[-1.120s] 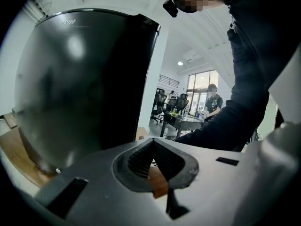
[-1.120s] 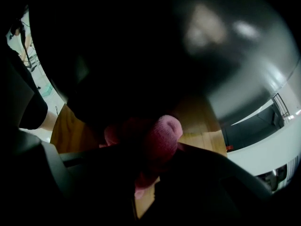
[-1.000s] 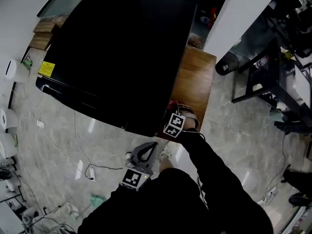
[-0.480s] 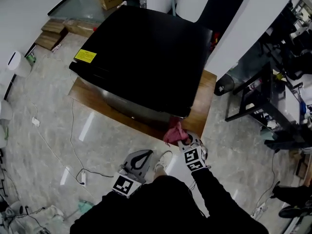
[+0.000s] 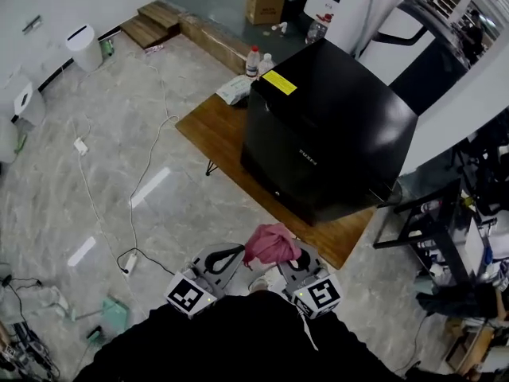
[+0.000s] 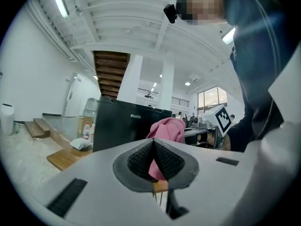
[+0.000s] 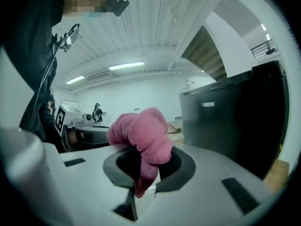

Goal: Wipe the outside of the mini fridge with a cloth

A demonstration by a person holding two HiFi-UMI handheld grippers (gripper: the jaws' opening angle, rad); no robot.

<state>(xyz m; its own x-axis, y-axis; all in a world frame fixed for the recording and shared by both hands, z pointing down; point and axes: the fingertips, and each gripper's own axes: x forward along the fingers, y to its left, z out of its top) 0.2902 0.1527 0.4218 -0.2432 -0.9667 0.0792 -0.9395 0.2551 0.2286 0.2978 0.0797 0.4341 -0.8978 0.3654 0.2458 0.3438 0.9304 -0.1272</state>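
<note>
The black mini fridge stands on a low wooden table, well ahead of both grippers. My right gripper is shut on a pink cloth, held close to my body and clear of the fridge. In the right gripper view the cloth bulges out of the shut gripper, with the fridge to the right. My left gripper is shut and holds nothing; in its own view the left gripper has its pads pressed together in front of the cloth and the fridge.
Two bottles and a white bag sit at the table's far end. Cables trail over the marble floor at the left. A black metal rack stands right of the table, and a cardboard box lies behind the fridge.
The right gripper has drawn the cloth back from the fridge's near corner toward my body. The view has pulled away, so the fridge now sits farther off. The left gripper stays shut.
</note>
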